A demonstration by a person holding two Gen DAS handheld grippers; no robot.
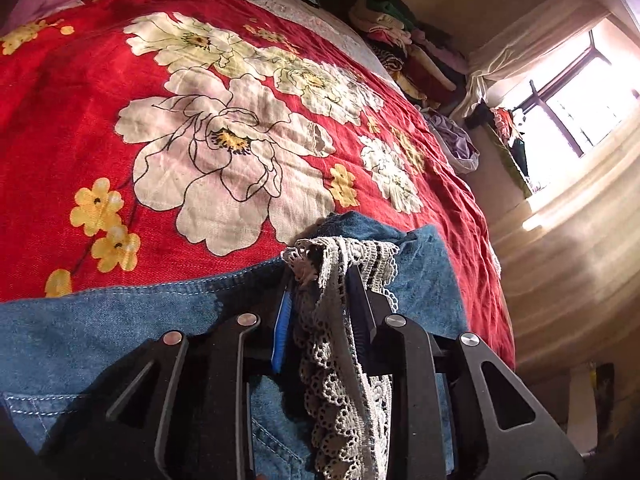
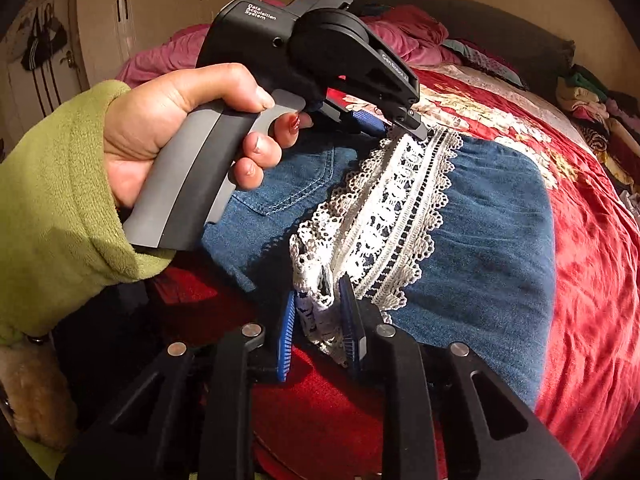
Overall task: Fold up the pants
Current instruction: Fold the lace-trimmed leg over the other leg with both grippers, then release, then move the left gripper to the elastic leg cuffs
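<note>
While the blue denim pants (image 2: 480,216) with their white crocheted lace hem trim (image 2: 384,216) lie folded over on the bed's red bedspread printed with large cream and yellow flowers (image 1: 80,128), both tools are clamped on the lace. Seen from the right wrist camera, the right hand-held gripper (image 2: 318,320) has its blue ribbed pads (image 2: 287,336) pinching the nearer corner of the lace, close to the near edge of the bed, with bunched lace filling the gap between them. Farther in, the left hand-held gripper (image 2: 404,130), a black pistol-shaped tool, bites the other end of the same lace band; a bare hand (image 2: 176,120) in a green fleece sleeve (image 2: 60,200) grips its grey handle. From the left wrist camera, the left hand-held gripper (image 1: 320,292) shows lace gathered and draped between its fingers, which are closed on it, and the denim spreads beneath and to both sides. A stitched back pocket (image 2: 296,184) of the pants shows just beside the hand. Magenta bedding (image 2: 400,36) is heaped at the head of the bed, and a pile of mixed coloured clothes (image 1: 400,44) runs along its far side. A bright window (image 1: 576,108) with a pale curtain (image 1: 520,48) stands beyond that side.
</note>
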